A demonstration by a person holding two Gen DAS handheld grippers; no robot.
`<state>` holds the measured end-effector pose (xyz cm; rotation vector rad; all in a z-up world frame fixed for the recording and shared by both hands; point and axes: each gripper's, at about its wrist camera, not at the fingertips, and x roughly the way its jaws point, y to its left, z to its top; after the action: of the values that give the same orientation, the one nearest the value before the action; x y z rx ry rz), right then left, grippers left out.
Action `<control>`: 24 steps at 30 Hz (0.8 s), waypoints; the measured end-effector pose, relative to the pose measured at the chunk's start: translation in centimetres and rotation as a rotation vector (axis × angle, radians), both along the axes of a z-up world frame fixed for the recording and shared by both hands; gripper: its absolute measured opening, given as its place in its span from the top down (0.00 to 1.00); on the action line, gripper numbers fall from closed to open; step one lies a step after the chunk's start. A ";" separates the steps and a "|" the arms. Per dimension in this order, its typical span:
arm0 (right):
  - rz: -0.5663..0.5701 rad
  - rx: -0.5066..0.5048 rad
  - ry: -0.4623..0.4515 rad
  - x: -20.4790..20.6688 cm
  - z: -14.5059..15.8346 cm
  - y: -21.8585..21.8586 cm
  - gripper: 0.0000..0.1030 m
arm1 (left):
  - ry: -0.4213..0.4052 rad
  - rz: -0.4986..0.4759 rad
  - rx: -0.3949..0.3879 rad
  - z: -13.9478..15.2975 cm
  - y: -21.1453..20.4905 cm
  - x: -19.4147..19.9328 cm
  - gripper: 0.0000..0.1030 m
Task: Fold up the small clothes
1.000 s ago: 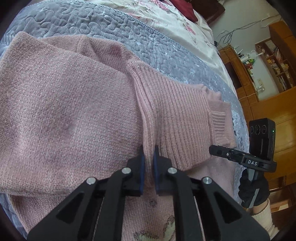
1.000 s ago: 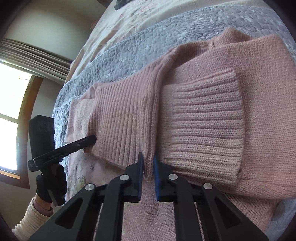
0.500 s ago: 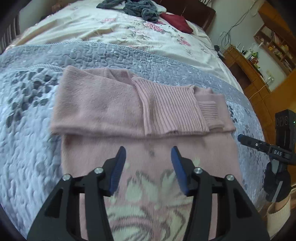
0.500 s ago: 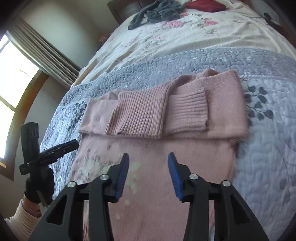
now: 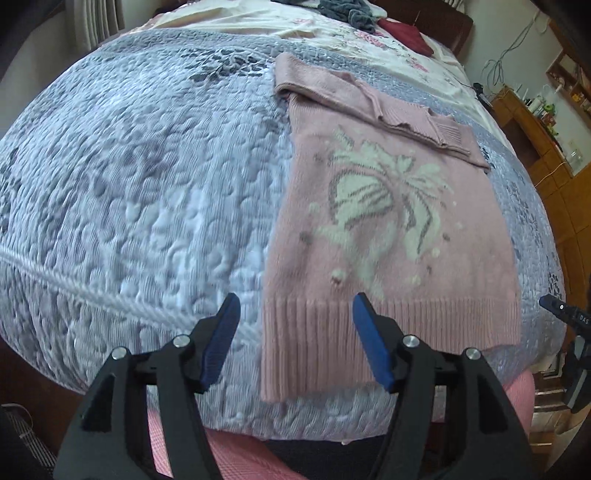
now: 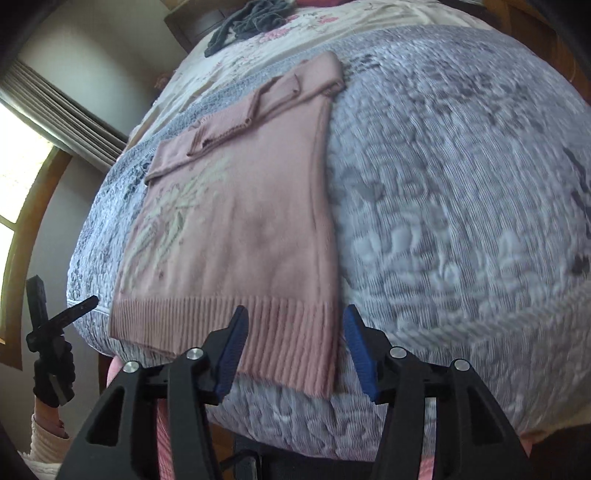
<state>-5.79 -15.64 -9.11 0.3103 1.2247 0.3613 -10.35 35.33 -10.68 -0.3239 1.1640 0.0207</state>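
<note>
A pink knit sweater [image 5: 391,236] with a pale bow pattern lies flat on the grey quilted bedspread [image 5: 140,177], its sleeves folded across the far end. Its ribbed hem [image 5: 369,332] hangs at the bed's near edge. My left gripper [image 5: 295,332] is open, hovering over the hem's left corner and holding nothing. In the right wrist view the same sweater [image 6: 236,229] runs away from me, and my right gripper [image 6: 295,339] is open over the hem's right corner [image 6: 295,347], also empty.
Dark grey clothes [image 5: 343,9] and a dark red item [image 5: 404,33] lie at the far end of the bed on a floral sheet. Wooden furniture [image 5: 546,140] stands to the right. A window with curtains [image 6: 48,110] is on the left side. A gloved hand [image 6: 51,373] holds the other gripper.
Both grippers let go of the folded sleeves, opened wide and pulled back from the sweater's top down to its hem at the near edge of the bed.
</note>
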 end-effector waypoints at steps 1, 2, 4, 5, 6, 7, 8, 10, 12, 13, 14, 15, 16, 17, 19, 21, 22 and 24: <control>-0.006 0.002 0.015 -0.9 -0.6 -0.4 0.48 | 0.008 0.002 -0.010 -0.3 0.1 -0.6 0.39; -0.012 0.004 0.028 -1.4 -1.3 -0.7 0.48 | 0.013 0.002 -0.016 -0.7 0.2 -1.2 0.39; -0.022 0.010 0.048 -2.3 -2.4 -1.1 0.48 | 0.031 -0.001 -0.006 -1.5 0.0 -1.9 0.39; -0.026 0.019 0.056 -2.5 -2.8 -1.2 0.48 | 0.039 -0.004 -0.009 -1.9 -0.2 -2.2 0.39; -0.030 0.029 0.064 -2.7 -3.2 -1.3 0.48 | 0.046 -0.007 -0.017 -2.3 -0.3 -2.4 0.39; -0.034 0.038 0.069 -2.7 -3.5 -1.3 0.48 | 0.052 -0.005 -0.029 -2.7 -0.3 -2.6 0.39; -0.034 0.038 0.070 -2.7 -3.7 -1.3 0.48 | 0.057 -0.001 -0.039 -3.0 -0.3 -2.7 0.39; -0.027 0.018 0.074 -2.4 -4.0 -0.8 0.48 | 0.066 0.005 -0.059 -3.7 -0.3 -2.8 0.39; -0.023 0.023 0.079 -2.1 -4.4 -0.4 0.47 | 0.073 0.012 -0.081 -4.3 -0.3 -2.8 0.39; -0.019 0.032 0.082 -1.9 -4.6 -0.3 0.47 | 0.075 0.012 -0.087 -4.5 -0.4 -2.8 0.39; -0.020 0.032 0.087 -1.8 -4.8 -0.1 0.47 | 0.076 0.010 -0.090 -4.6 -0.5 -2.7 0.38; -0.022 0.026 0.091 -1.6 -5.0 0.1 0.47 | 0.077 0.006 -0.088 -4.8 -0.7 -2.6 0.37; -0.021 0.026 0.093 -1.6 -5.1 0.3 0.47 | 0.078 0.004 -0.084 -4.9 -0.8 -2.5 0.36; -0.019 0.028 0.093 -1.5 -5.3 0.5 0.47 | 0.079 0.002 -0.081 -5.0 -0.9 -2.4 0.36; -0.012 0.031 0.095 -1.6 -5.5 0.8 0.47 | 0.084 0.004 -0.083 -5.2 -0.9 -2.2 0.36; 0.002 0.051 0.097 -1.6 -5.6 1.3 0.49 | 0.083 0.008 -0.092 -5.1 -1.0 -2.1 0.36; 0.010 0.068 0.100 -1.6 -5.7 1.6 0.52 | 0.078 0.001 -0.100 -5.0 -1.1 -2.1 0.36; 0.020 0.083 0.109 -1.7 -6.0 1.8 0.55 | 0.071 -0.009 -0.107 -4.9 -1.4 -2.1 0.40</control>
<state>-7.49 -13.80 -15.12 0.3934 1.3226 0.4171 -12.42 33.97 -15.54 -0.4151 1.2389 -0.0377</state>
